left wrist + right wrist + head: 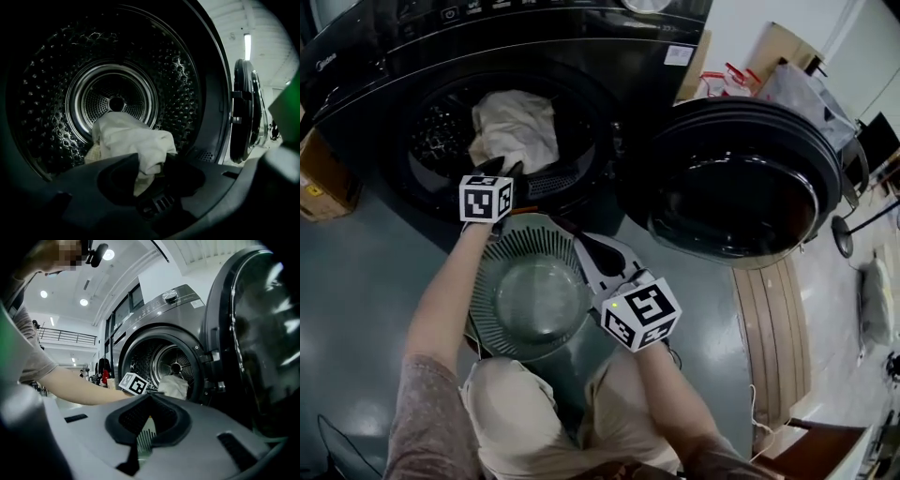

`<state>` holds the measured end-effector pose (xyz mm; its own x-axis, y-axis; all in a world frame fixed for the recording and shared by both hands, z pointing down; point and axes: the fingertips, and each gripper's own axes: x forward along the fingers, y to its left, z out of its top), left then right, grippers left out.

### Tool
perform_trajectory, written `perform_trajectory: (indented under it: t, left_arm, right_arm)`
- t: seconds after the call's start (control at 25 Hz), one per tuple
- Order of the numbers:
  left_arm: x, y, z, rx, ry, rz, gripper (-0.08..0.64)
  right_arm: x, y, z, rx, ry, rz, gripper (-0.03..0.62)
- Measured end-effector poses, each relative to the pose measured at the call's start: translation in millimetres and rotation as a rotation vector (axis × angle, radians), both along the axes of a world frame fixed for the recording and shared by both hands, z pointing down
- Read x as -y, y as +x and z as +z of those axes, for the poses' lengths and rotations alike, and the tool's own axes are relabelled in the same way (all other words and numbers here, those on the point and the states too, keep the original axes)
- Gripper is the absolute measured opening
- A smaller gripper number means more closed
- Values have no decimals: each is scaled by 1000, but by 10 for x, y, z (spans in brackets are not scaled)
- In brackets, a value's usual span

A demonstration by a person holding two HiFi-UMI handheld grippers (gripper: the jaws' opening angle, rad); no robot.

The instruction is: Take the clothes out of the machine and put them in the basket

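Left arm point(441, 300): bare forearm stretched forward.
Left claw point(151, 161): tilted slightly down, jaws pinched on a white crumpled cloth point(129, 140) (fabric fills the gap).
Right arm point(670, 384): bent, near the body.
Right claw point(143, 423): level, jaws narrowed on a pale green ribbed plastic basket point(146, 439).

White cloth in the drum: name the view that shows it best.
Left gripper view: the white cloth fills the centre, close up, between the jaws. Head view shows it from above inside the drum; right gripper view shows it small and distant.
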<state>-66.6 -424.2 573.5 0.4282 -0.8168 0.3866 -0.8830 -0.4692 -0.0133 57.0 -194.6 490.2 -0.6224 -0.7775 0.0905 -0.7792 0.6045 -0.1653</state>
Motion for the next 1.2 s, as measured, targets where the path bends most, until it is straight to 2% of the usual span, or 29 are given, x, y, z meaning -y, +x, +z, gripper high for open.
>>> perform_trajectory:
  t: [0.12,0.2,0.4,0.6,0.84,1.12,1.2]
  left_arm:
    - [-100,5,-49,-19,-7,10,83]
    - [-191,48,-95,-31,-12,33,57]
    - [-566,101,-259,-63,-49,104,44]
    - [-1144,150,-350,-107,-86,185,43]
    - [-1915,161,-371,-63,-131,282,41]
    - [-2569,312,-590,-118,-172,373,41]
    - [-2698,334,-601,-111,-180,383,41]
  right_arm:
    - [17,43,8,14,4,5,-5]
    - [40,55,25,16,5,11,-5]
    - [109,-54,115,25,2,-11,-5]
    - [195,39,164,54,8,23,-5]
    - [264,143,209,72,-5,51,-5]
    - [294,59,237,82,-8,18,-5]
    - [308,35,253,90,-14,17,-5]
